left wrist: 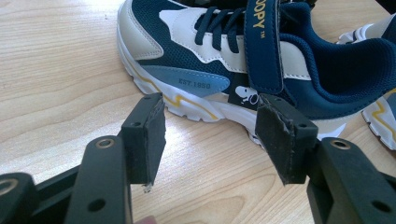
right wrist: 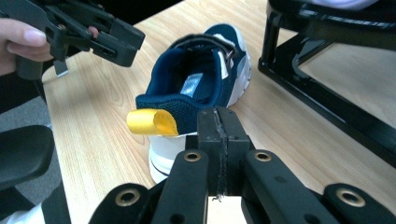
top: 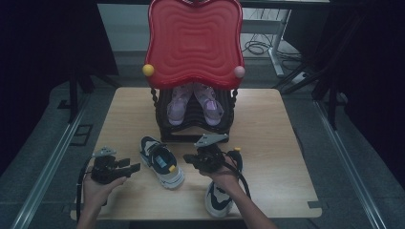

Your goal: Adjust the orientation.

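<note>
At the frame's lower left, the left gripper has its jaws apart beside the navy sneaker on the counter. The right gripper, lower centre, has its jaws pressed together, holding nothing.

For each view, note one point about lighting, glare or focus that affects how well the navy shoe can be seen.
High view: dim, dark surroundings, navy shoe small. Left gripper view: bright and sharp, the shoe's lettering readable, mild sheen on the table. Right gripper view: shoe in focus, the shut right gripper close and slightly soft.
</note>
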Demonstrator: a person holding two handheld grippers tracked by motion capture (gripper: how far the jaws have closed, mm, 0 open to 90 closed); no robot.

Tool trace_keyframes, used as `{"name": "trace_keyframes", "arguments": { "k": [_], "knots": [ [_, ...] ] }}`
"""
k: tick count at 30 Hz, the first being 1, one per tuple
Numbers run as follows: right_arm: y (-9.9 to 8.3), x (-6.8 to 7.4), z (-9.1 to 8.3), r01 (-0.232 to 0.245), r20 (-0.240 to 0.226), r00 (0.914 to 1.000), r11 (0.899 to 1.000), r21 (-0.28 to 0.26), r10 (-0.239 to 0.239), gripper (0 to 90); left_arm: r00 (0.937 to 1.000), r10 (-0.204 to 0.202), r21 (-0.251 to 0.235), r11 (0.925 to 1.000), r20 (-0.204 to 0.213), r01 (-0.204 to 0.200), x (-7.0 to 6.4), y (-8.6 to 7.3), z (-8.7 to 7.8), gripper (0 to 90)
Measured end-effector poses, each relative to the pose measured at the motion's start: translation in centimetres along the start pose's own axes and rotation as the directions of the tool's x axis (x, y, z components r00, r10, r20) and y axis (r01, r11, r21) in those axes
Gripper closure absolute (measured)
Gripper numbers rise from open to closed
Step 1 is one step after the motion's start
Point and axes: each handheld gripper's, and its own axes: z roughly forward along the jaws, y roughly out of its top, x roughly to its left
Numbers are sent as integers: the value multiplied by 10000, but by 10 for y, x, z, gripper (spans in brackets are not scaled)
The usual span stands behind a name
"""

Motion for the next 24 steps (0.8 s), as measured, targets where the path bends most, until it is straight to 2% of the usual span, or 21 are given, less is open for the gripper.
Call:
{"name": "trace_keyframes", "arguments": {
  "k": [12, 20, 24],
  "knots": [
    [4, 9, 23, 370, -130, 9993, 9943, 998, -359, 889, 10000, 52, -21, 10000, -26, -52, 1, 0, -1, 430],
    [11, 5, 39, 331, 19, 9994, 9880, 1507, -338, 890, 10000, 43, -57, 10000, -31, -43, 3, 0, -4, 430],
    [11, 6, 43, 404, -50, 9992, 9846, 1701, -401, 890, 10000, 14, -80, 10000, -58, -15, 5, 0, -4, 430]
  ]
}}
